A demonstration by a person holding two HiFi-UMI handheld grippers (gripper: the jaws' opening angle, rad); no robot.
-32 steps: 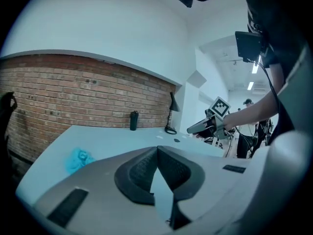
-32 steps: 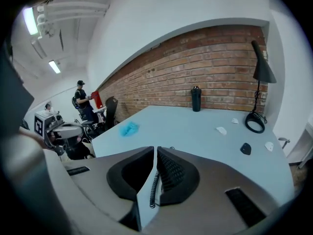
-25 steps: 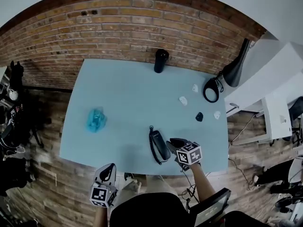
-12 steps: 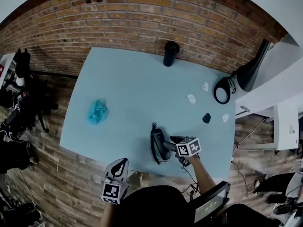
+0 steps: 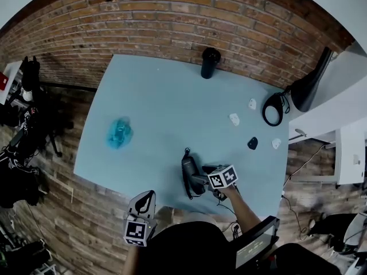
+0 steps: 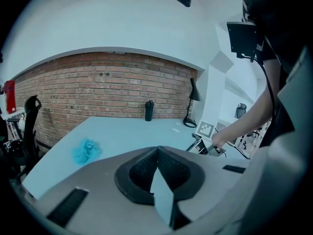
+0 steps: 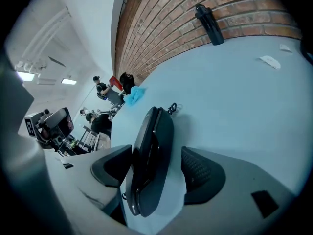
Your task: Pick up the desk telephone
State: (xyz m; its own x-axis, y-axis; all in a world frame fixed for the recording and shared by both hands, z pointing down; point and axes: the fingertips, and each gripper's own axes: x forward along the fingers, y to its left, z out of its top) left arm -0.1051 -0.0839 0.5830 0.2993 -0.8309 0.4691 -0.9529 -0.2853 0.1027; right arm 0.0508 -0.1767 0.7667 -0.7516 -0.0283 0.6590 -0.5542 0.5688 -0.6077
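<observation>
Near the front edge of the surface [image 5: 160,107] lies the phone [image 5: 192,175], its length running away from the person. The right gripper [image 5: 202,180] reaches in low from its near end so that the fingers [image 7: 200,168] straddle the body, one on each side, which looks like the set-up for a side grip. Those fingers have just been opening and stand wide with the phone between them. One pad is close to its side and the other clearly apart, so I judge nothing is clamped. The left gripper [image 5: 145,198] hangs off the near edge, fingers together on nothing, probably just kept clear. The phone is dark, slim and glossy with rounded ends and a seam along its length. A small looped cord [image 7: 172,106] sits at its far end.
</observation>
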